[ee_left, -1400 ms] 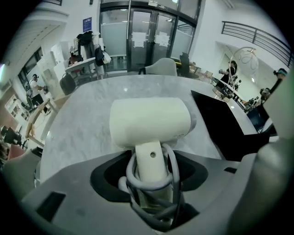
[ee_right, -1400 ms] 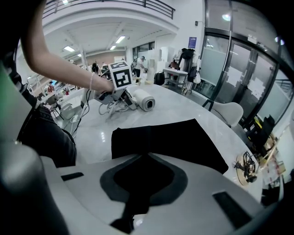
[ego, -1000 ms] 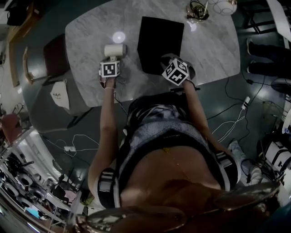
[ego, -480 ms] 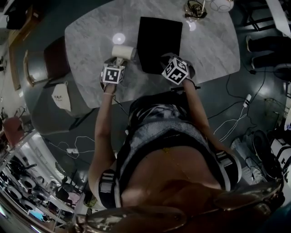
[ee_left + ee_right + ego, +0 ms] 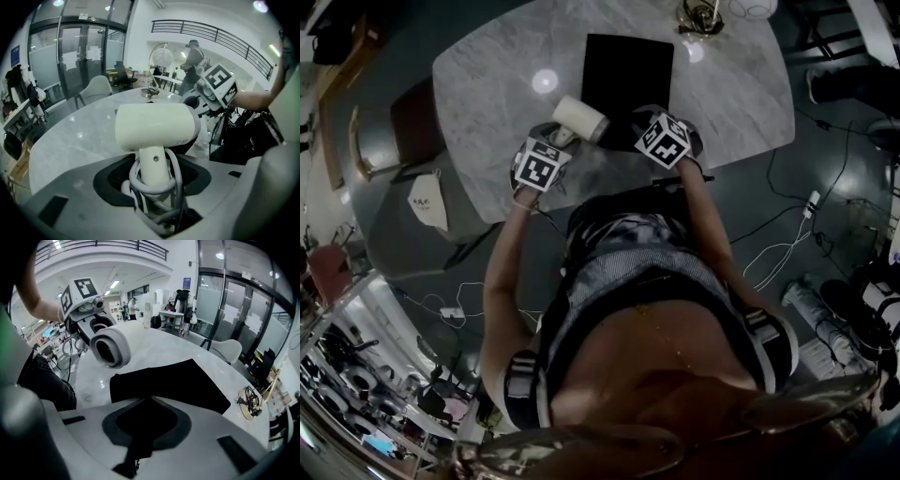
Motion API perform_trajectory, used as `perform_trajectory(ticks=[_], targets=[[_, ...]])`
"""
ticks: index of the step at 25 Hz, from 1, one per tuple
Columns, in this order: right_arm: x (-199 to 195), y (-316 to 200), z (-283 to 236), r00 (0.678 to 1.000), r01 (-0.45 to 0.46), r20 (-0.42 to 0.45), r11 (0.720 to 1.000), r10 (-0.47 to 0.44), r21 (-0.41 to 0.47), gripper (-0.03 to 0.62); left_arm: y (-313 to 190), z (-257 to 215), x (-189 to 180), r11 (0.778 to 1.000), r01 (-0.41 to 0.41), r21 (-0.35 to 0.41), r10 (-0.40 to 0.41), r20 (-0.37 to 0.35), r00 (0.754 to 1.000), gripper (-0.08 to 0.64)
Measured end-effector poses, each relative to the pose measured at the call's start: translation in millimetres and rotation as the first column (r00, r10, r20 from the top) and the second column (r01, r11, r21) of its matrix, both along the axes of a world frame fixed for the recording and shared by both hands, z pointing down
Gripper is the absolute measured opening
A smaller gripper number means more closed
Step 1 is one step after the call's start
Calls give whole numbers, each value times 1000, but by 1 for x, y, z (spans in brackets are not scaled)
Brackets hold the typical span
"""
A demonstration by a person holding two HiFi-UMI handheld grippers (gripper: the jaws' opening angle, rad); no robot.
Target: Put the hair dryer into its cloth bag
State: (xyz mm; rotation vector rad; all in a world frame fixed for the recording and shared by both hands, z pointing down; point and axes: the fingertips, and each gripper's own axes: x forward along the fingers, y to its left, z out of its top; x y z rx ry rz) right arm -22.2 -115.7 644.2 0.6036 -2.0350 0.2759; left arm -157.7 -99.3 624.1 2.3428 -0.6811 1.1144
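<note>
Overhead, a pale marble table (image 5: 487,75) with rounded corners stands on a grey floor strewn with loose cables (image 5: 778,253). A brown chair (image 5: 403,122) is pulled up at its left end, and a small round dish (image 5: 705,19) holding a coiled wire sits at the far edge. The gripper views show a bright hall around it, with glass walls, a railed balcony, a white chair (image 5: 225,350) beside the table and a person (image 5: 192,56) standing well behind it.

Both forearms reach forward from the body over the near edge of the table, each gripper tipped downward. The left gripper (image 5: 558,142) is angled toward the right, its marker cube tilted. The right gripper (image 5: 636,131) sits low at the near edge of the black cloth bag (image 5: 626,75), which lies flat along the middle of the table.

The left gripper's jaws clamp the handle of the cream hair dryer (image 5: 579,117), with the grey cord (image 5: 176,178) looped round that handle and bunched between them. The barrel stands crosswise above the jaws, clear of the tabletop, just beside the bag's near left corner, and its round open end faces the right gripper. The right gripper's jaws are closed tight, with a fold of the bag's black fabric pinched between them. The rest of the bag spreads away from them across the marble. The two grippers are close together, with the dryer between the left one and the bag.
</note>
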Motion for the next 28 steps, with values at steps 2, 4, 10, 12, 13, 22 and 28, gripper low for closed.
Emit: perform_trajectory(ticks=[2, 4, 10, 12, 13, 22, 28], targets=[[1, 0, -1, 1000, -9, 6, 1000, 9, -3, 74, 10, -7, 11, 998, -57, 0, 57, -12, 998, 235], [2, -2, -1, 1000, -19, 8, 1000, 19, -4, 74, 21, -11, 22, 992, -124, -6, 124, -14, 992, 235], [5, -7, -4, 998, -59, 19, 998, 59, 10, 74, 53, 0, 52, 963, -266, -32, 265, -25, 964, 235], [7, -7, -6, 998, -63, 13, 998, 63, 17, 74, 63, 6, 62, 950, -311, -31, 311, -18, 950, 235], [7, -6, -6, 998, -64, 11, 998, 64, 19, 74, 69, 7, 67, 942, -334, -34, 334, -19, 942, 235], [3, -3, -12, 998, -59, 20, 998, 59, 30, 74, 103, 26, 100, 894, -437, -102, 435, -40, 900, 235], [4, 3, -15, 999, -35, 26, 999, 34, 30, 74, 92, 50, 106, 909, -379, -172, 383, -13, 924, 235]])
